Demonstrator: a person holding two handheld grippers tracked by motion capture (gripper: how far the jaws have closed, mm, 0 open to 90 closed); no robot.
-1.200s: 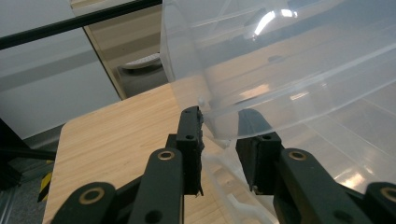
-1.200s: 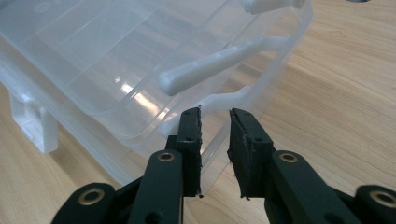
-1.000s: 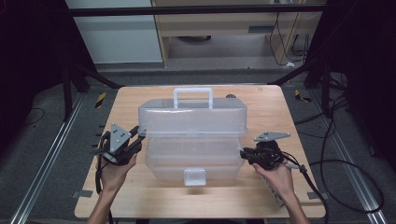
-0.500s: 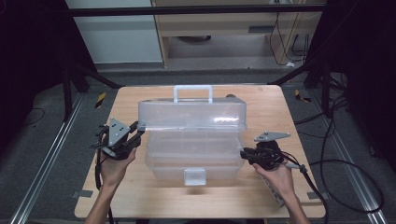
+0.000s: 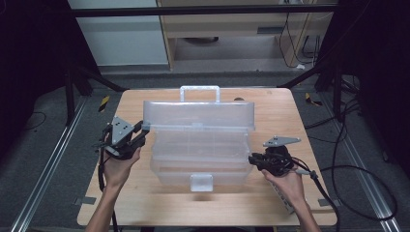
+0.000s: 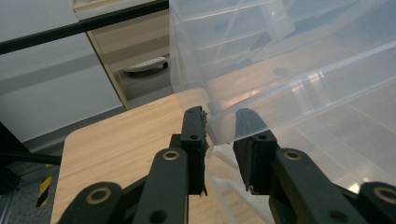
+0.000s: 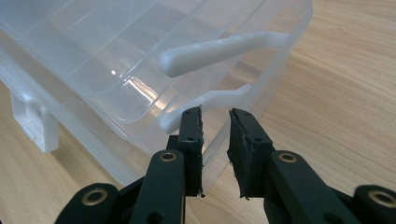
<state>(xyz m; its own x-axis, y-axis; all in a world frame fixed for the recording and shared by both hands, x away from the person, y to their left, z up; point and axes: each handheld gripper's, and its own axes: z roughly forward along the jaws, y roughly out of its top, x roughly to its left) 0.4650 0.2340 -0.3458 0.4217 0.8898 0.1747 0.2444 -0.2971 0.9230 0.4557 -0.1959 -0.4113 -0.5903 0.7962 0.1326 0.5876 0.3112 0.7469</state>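
The clear plastic organizer box [image 5: 196, 159] is sitting mid-table, its long axis running left to right, its white latch [image 5: 201, 182] facing the person. At the box's right end, the right gripper [image 5: 253, 161] is bracketing the wall with narrowly parted jaws; whether the pads are pressing, I cannot tell. At the box's left end, the left gripper [image 5: 143, 128] is straddling the corner of the raised lid [image 5: 198, 116], its jaws narrowly parted and not visibly clamping. Beyond the lid, the carry handle [image 5: 199, 92] is pointing toward the far table edge.
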